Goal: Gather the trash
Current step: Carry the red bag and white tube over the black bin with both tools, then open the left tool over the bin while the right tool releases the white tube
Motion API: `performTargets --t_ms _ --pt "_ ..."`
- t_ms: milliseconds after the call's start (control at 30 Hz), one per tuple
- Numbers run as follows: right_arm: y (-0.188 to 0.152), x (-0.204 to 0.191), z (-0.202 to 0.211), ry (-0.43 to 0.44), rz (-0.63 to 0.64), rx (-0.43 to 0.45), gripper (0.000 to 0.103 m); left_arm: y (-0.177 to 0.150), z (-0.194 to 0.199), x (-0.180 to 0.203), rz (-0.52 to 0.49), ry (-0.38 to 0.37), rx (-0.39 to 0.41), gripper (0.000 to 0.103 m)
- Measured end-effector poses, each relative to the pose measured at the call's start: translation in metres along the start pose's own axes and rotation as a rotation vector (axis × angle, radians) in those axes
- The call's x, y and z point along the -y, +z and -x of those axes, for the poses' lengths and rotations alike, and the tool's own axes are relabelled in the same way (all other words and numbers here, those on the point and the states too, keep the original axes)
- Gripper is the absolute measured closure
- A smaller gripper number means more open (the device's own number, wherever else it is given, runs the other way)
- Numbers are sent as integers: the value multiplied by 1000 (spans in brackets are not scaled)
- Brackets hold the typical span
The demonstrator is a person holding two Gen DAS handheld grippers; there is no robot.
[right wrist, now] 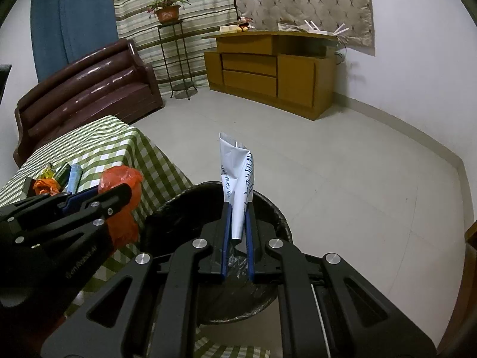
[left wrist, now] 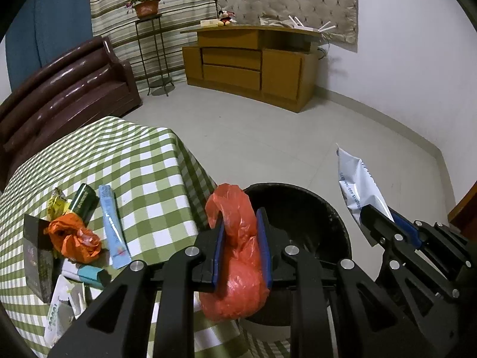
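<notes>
My left gripper (left wrist: pixel 241 217) is shut on a crumpled red plastic bag (left wrist: pixel 238 256), which hangs between the blue pads at the rim of the black trash bin (left wrist: pixel 301 205). A white printed wrapper (right wrist: pixel 237 176) stands up from my right gripper (right wrist: pixel 237 207), which is shut on it above the same bin (right wrist: pixel 268 208). Each gripper shows in the other view: the right gripper (left wrist: pixel 380 219) with the white wrapper (left wrist: pixel 357 185), and the left gripper (right wrist: pixel 114 192) with the red bag (right wrist: pixel 122 208). The bin is lined with a black bag.
A table with a green checked cloth (left wrist: pixel 143 161) stands left of the bin. On it lie an orange bag (left wrist: pixel 74 238), a light blue sachet (left wrist: pixel 113 226), a dark green packet (left wrist: pixel 85 201) and other wrappers. A brown sofa (left wrist: pixel 68 89), plant stand and wooden cabinet (left wrist: pixel 250 65) line the far walls.
</notes>
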State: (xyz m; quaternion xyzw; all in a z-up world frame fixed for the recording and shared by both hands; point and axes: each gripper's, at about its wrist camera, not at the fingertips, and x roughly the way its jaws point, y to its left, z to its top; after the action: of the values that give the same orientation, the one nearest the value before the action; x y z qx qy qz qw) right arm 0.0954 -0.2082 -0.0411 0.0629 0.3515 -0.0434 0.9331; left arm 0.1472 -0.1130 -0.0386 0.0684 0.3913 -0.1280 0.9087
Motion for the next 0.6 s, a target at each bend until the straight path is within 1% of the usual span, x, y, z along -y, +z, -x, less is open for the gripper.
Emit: performTargets --t_ms 133,200,233,267,333,400,500,600 --pt "-1 2 -4 3 -5 -7 93 0 -3 4 -7 -3 -9 82" --pt "-1 2 -5 7 -8 -10 90 1 -3 6 -12 -3 -14 81" --pt "0 4 -6 8 -11 -8 84 2 -3 6 -10 0 -16 79" --pt "0 5 -6 12 -17 -6 83 3 -3 5 -7 3 -17 76" --pt "1 5 -6 12 -19 -6 83 5 -4 5 4 9 -20 68" --pt "1 5 -5 9 -17 -3 81 6 -4 4 9 11 -19 66" --pt "2 7 -4 2 -16 -1 79 7 -3 4 10 17 -16 59" --pt "3 9 -3 -10 -25 2 73 8 -3 4 15 21 -15 57"
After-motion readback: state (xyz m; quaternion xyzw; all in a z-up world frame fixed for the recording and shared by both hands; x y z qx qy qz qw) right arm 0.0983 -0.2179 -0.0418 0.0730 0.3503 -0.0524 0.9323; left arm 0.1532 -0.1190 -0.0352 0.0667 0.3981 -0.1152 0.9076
